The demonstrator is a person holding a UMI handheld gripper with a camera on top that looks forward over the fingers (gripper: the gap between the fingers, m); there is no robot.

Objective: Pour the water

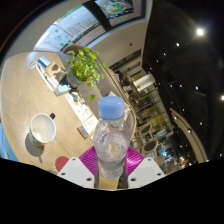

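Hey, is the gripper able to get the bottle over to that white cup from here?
Probably yes: the gripper holds the water bottle, and the table between it and the white cup looks bare.

Warm indoor light on the table (25,85), dark ceiling with glaring spotlights, strong fisheye bending.
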